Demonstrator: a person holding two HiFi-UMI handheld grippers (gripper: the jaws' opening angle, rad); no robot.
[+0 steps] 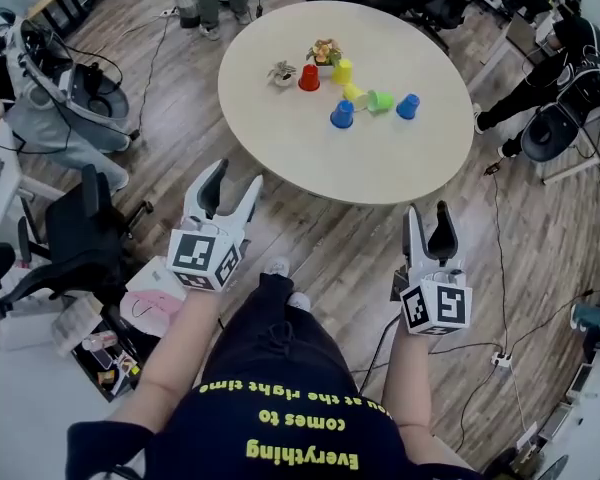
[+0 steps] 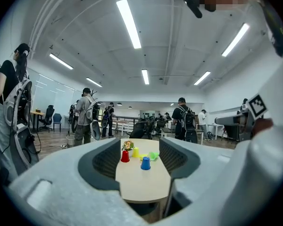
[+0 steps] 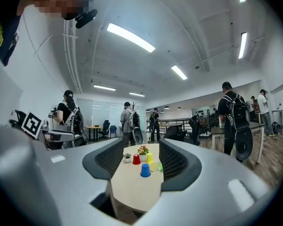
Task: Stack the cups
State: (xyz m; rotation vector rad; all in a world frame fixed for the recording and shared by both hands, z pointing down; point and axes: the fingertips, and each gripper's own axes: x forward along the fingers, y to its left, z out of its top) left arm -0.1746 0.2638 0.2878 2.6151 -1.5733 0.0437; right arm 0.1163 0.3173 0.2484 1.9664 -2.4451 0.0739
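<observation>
your white left gripper (image 1: 237, 176) and right gripper (image 1: 426, 213) gape released and empty, apart from the round beige table (image 1: 380, 168) bearing coloured plastic cups (image 1: 342, 115).

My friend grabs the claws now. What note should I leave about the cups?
Left claw: open, empty, short of the round beige table.
Right claw: open, empty, same.
Mid-table, loose: red plastic cup, standing yellow plastic cup, tipped yellow plastic cup, tipped green plastic cup, left blue plastic cup, right blue plastic cup.
Done: nothing stacked.
Left: stack all six.
</observation>
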